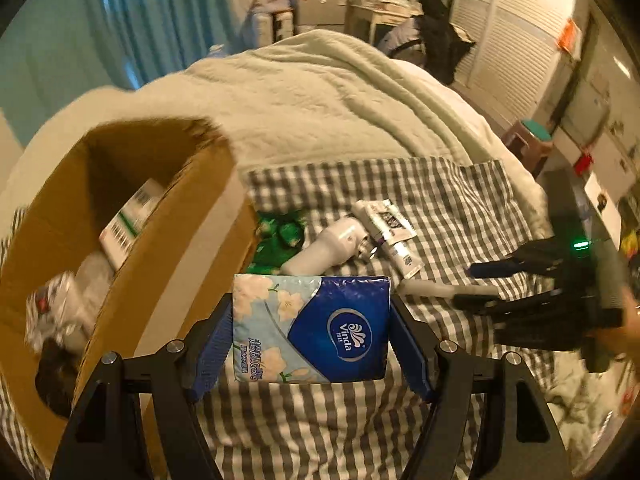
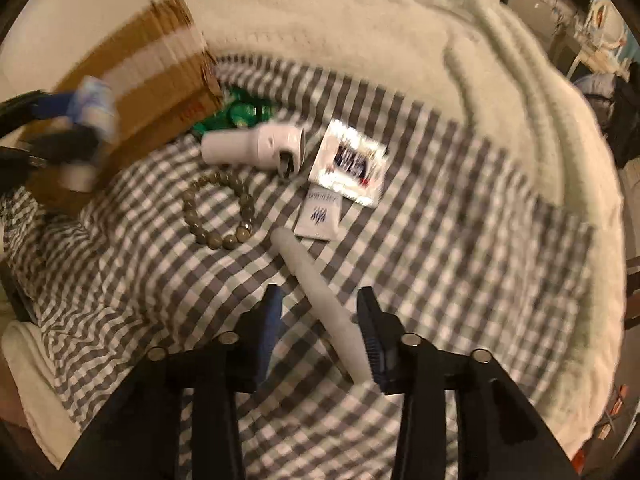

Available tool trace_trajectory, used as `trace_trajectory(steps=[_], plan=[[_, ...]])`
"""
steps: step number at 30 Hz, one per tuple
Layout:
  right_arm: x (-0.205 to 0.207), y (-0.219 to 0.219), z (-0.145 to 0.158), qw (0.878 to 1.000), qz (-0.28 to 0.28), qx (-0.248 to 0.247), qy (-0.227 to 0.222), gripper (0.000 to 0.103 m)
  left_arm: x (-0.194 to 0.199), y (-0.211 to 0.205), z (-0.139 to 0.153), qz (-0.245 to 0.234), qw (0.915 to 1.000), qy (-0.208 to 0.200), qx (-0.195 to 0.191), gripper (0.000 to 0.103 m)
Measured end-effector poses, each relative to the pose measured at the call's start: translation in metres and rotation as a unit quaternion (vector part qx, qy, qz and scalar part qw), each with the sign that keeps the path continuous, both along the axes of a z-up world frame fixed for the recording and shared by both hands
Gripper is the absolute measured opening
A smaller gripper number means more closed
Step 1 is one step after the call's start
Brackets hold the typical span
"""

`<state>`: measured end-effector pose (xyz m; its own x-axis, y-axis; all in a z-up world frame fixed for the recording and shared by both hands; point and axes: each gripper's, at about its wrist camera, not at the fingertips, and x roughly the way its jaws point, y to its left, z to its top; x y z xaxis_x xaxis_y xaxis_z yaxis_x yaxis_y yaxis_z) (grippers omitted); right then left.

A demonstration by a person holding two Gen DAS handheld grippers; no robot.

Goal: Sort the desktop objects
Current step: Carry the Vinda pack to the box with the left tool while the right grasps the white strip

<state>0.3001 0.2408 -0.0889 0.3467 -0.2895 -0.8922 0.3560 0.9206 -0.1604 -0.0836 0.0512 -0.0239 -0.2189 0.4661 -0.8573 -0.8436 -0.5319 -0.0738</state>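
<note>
A bedroom: a bed under a cream blanket, with a grey-and-white checked cloth [image 2: 460, 220] spread over its near part as the work surface, teal curtains and white louvred doors behind.

The left gripper [image 1: 311, 330] has its blue-padded jaws pressed against the two short sides of a soft blue-and-white floral pack of Vinda tissues [image 1: 310, 326], held clear of the cloth with the label facing the camera. Outward from it, the open brown cardboard box [image 1: 160, 240] stands immediately to its left in the left wrist view, its near wall beside the left finger. Inside the box lie a white carton with green print and a barcode [image 1: 130, 220] and some crumpled wrappers. The coming move likely turns on this: the pack has to travel sideways over that wall, and the left hand is the one beside the box.

The right gripper [image 2: 318, 320] hovers with its jaws parted around a long white frosted plastic stick [image 2: 320, 300] lying on the cloth. The right pad seems to touch the stick's near end, while the left pad stands clear, so no pinch shows. The stick's long axis runs diagonally, from between the jaws away to the upper left, skewed to the line the fingers close along.

Farther out lie a bracelet of round grey-green beads [image 2: 218, 210], a white cylindrical device [image 2: 256, 148], a silvery printed sachet [image 2: 352, 168], a small white tube [image 2: 320, 216] and green wrappers [image 2: 240, 114] against the box.
</note>
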Motion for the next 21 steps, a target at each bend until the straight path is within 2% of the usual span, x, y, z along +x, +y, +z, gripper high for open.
trace_trajectory(steps=[4,6,9,12,15,18,21], plan=[[0.015,-0.009,-0.032,0.999,-0.013,-0.01,0.045,0.044,-0.006,-0.012,-0.007,0.028,0.9995,-0.016,-0.008,0.074],[0.017,-0.007,-0.032,0.998,-0.008,-0.025,0.049,0.008,-0.008,-0.014,-0.01,0.035,0.9991,-0.021,-0.013,0.074],[0.011,-0.003,-0.015,0.999,-0.013,-0.018,0.024,0.009,-0.007,-0.009,0.0,0.028,0.9995,-0.006,-0.016,0.075],[0.006,0.006,0.019,1.0,-0.018,0.012,-0.015,0.008,-0.01,-0.006,0.031,0.022,0.9995,0.004,0.024,0.075],[0.011,0.029,0.068,0.998,0.012,0.007,-0.065,0.008,-0.024,-0.011,0.068,0.04,0.9973,0.007,0.062,0.075],[0.035,0.062,0.121,0.994,0.054,-0.004,-0.098,0.009,-0.045,-0.028,0.095,0.076,0.9937,0.018,0.08,0.075],[0.07,0.089,0.157,0.99,0.08,0.02,-0.117,0.011,-0.071,-0.055,0.107,0.122,0.9889,0.033,0.078,0.075]])
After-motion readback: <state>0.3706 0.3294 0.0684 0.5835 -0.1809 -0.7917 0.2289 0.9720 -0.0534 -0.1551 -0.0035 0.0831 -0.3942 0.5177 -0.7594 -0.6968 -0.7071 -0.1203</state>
